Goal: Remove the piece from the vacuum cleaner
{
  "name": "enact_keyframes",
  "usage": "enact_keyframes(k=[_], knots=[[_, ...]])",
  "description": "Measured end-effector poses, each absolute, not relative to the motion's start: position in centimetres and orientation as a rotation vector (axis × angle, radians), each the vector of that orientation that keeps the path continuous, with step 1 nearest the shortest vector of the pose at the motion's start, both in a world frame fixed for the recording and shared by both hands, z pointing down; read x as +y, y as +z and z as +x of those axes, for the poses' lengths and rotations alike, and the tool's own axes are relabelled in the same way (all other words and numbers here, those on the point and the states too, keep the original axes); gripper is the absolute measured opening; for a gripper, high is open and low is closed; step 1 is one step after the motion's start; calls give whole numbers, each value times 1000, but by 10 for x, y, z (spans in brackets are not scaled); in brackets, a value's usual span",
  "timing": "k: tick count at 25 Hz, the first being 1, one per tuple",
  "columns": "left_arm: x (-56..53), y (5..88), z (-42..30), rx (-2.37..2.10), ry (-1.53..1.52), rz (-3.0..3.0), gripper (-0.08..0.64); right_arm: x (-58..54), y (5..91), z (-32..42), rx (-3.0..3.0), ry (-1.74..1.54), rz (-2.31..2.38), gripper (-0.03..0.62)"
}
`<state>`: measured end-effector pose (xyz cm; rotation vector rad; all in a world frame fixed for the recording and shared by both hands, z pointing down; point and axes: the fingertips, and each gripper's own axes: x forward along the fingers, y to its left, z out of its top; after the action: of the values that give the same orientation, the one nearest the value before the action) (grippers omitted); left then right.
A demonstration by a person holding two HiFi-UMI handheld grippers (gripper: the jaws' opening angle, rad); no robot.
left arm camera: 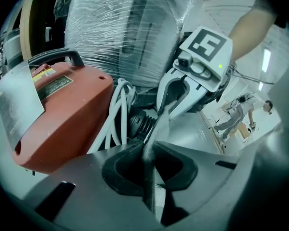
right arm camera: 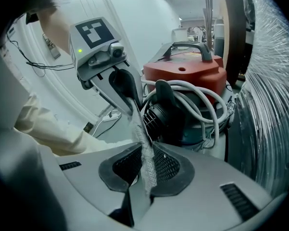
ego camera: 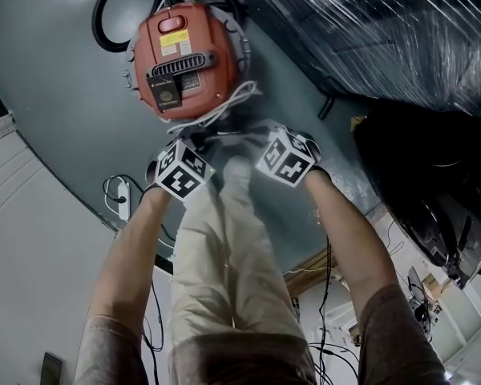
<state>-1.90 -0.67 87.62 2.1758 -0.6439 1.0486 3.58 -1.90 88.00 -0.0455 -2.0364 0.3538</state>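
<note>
Blurred piece [ego camera: 239, 137], perhaps cloth

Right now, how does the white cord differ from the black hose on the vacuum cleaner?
The white cord is thin; the black hose is thicker. The cord is bunched in several loops against the red vacuum cleaner, on its near side; the hose swings out in one wide curve over the floor. Both run to the vacuum cleaner.

Right hand-held gripper [right arm camera: 143, 163] pinching fabric piece [right arm camera: 140, 139], vacuum cleaner [right arm camera: 185, 73]
</note>
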Motion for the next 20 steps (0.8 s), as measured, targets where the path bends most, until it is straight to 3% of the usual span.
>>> enact_keyframes(k=[20], knots=[[14,871,-15,-695,1045,2123,46,-7,878,42,-2055,485,129,43]])
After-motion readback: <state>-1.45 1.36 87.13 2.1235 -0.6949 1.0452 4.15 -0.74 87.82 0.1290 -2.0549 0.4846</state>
